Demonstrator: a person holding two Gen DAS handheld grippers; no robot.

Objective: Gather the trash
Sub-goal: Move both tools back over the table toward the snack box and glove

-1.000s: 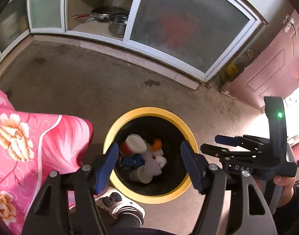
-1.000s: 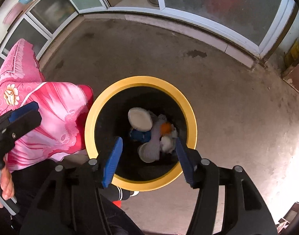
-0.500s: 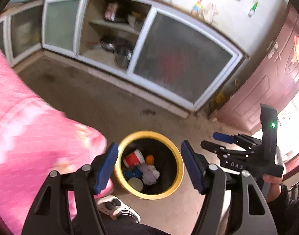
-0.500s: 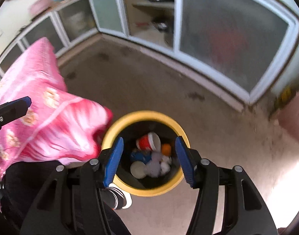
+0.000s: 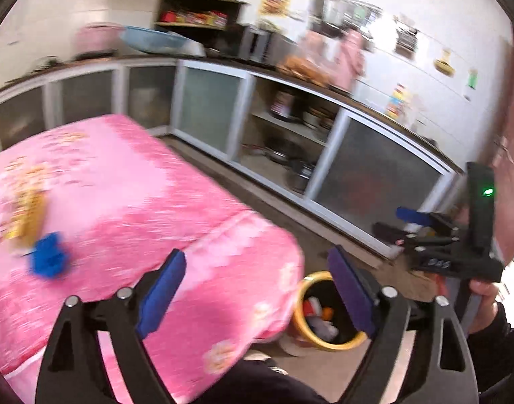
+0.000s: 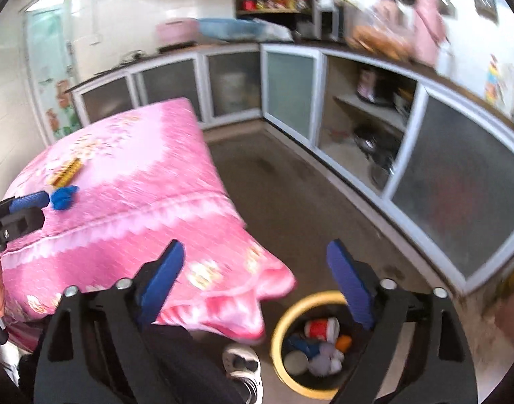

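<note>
A yellow-rimmed black bin (image 5: 304, 303) (image 6: 280, 326) stands on the floor beside the pink-covered table (image 5: 129, 202) (image 6: 122, 181), with cups and crumpled scraps inside. On the cloth lie a crumpled blue scrap (image 5: 48, 257) (image 6: 63, 197) and a yellow wrapper (image 5: 26, 208) (image 6: 67, 170). My left gripper (image 5: 257, 289) is raised over the table's near corner, jaws opening, nothing between them. My right gripper (image 6: 257, 286) hangs above the table corner and the bin, jaws opening and empty. It also shows at the right of the left wrist view (image 5: 405, 225).
White-framed frosted-glass cabinets (image 5: 374, 175) (image 6: 459, 202) run along the walls, one bay open with pots. The counter above carries appliances and a basin. A white shoe (image 6: 242, 367) stands by the bin. A reddish door (image 5: 512, 168) is at the right.
Both grippers have risen and tilted up from over the bin, so the table top and counters now show. Both pairs of jaws stand wider apart.
</note>
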